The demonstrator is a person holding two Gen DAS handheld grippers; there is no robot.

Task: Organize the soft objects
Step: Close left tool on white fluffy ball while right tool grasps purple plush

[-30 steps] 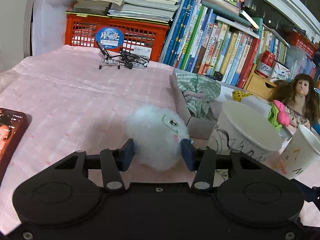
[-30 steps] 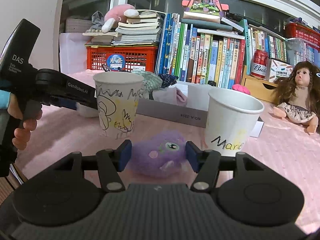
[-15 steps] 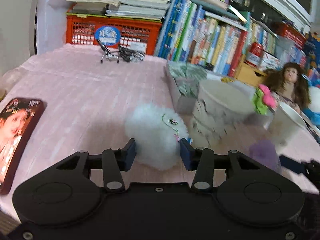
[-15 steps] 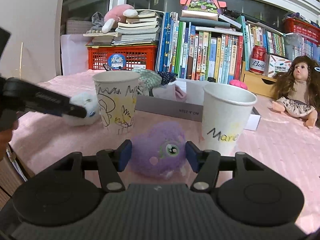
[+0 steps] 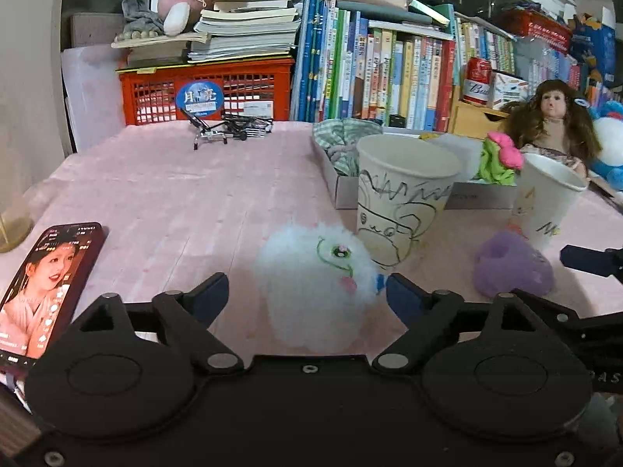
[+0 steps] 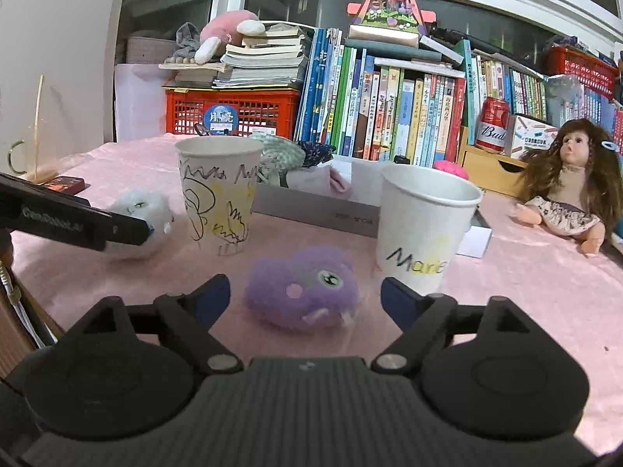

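Both the left gripper [image 5: 305, 292] and right gripper [image 6: 305, 295] gape wide, holding nothing; center each around the white pompom [image 5: 315, 288] and purple pompom [image 6: 301, 288] before squeezing gently.

The white puff [image 5: 315, 288] — fluffy, round, with a stitched eye and pink cheek — sits on the pink cloth. The purple puff [image 6: 303, 292] lies apart from it — flatter, eye facing up.

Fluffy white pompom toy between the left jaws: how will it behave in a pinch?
The fluffy white pompom toy looks like loose fur, so it will probably compress a lot before the left gripper, now open around it, gets firm hold. It is likely very light. Being roundish, it may roll or nudge against the doodled paper cup if pushed.
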